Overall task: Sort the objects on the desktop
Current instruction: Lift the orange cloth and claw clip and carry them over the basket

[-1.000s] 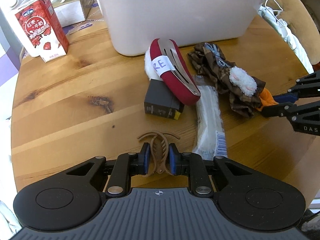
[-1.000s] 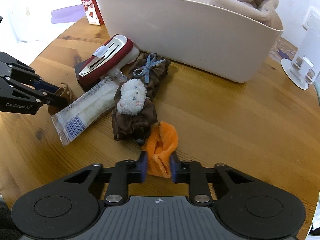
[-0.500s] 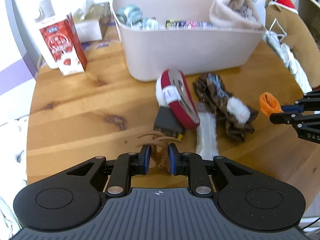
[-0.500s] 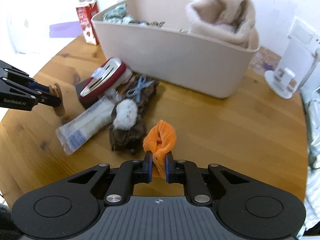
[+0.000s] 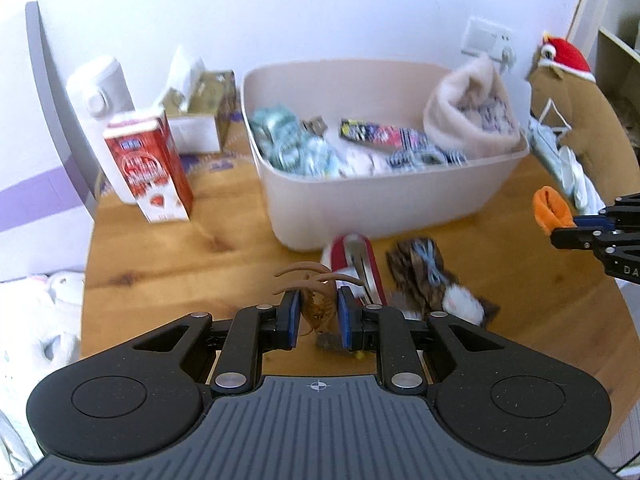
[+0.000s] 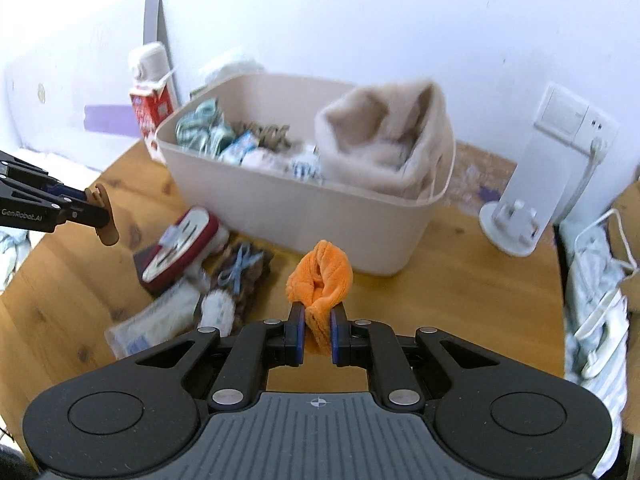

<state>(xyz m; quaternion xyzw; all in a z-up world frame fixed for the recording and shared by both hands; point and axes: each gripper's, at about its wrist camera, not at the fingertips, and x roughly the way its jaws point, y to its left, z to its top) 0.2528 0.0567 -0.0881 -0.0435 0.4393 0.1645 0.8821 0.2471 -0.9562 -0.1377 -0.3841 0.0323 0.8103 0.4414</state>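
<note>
Desktop objects in transit — left hand-held gripper (image 5: pixel 319 311) clamps brown hair claw (image 5: pixel 316 300), right hand-held gripper (image 6: pixel 317 330) pinches orange cloth (image 6: pixel 320 280) — release needed over bin (image 6: pixel 280 216) ahead.

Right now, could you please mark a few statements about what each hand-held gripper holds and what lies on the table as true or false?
1. The right hand-held gripper is shut on the orange cloth. True.
2. The left hand-held gripper holds the red milk carton. False: it is shut on a brown hair claw; the carton stands on the table.
3. The beige bin is empty. False: it holds a fluffy hat and other items.
4. The red hair clip lies on the table in front of the bin. True.
</note>
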